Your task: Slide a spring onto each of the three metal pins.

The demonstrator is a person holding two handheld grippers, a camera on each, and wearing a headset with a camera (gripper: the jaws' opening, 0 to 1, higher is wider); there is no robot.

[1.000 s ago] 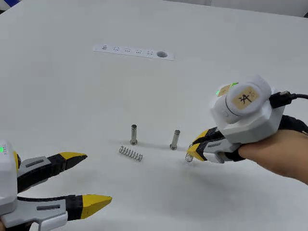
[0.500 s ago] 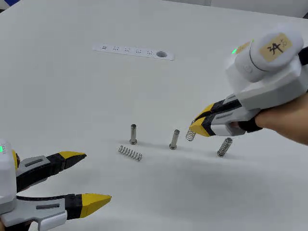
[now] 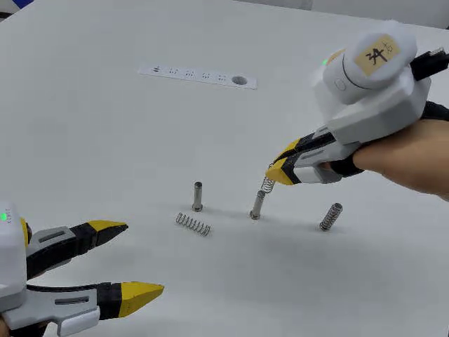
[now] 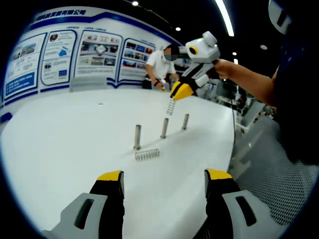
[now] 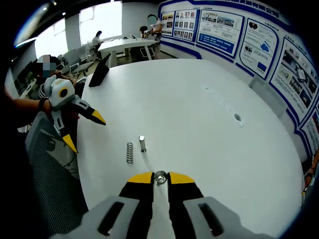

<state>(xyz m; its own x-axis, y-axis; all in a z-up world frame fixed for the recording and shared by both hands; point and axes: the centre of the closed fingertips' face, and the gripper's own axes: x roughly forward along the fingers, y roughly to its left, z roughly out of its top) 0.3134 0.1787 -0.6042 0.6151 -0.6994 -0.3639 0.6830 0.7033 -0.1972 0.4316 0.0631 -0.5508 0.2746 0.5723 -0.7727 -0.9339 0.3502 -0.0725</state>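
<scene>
Head view: power strip (image 3: 196,74) beyond pins (image 3: 197,196)

The pins (image 3: 197,196) and springs (image 3: 192,224) are shining silver-grey on the white surface (image 3: 105,140). The left gripper (image 3: 144,257) and right gripper (image 3: 275,173) are showing white bodies, black fingers (image 3: 137,291) tipped yellow

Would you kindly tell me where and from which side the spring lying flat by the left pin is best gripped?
Probably near one end, across its coils, coming down from above: the spring lies on its side on the table, so a side-on pinch fits, and the other end stays free for the bare pin.
</scene>
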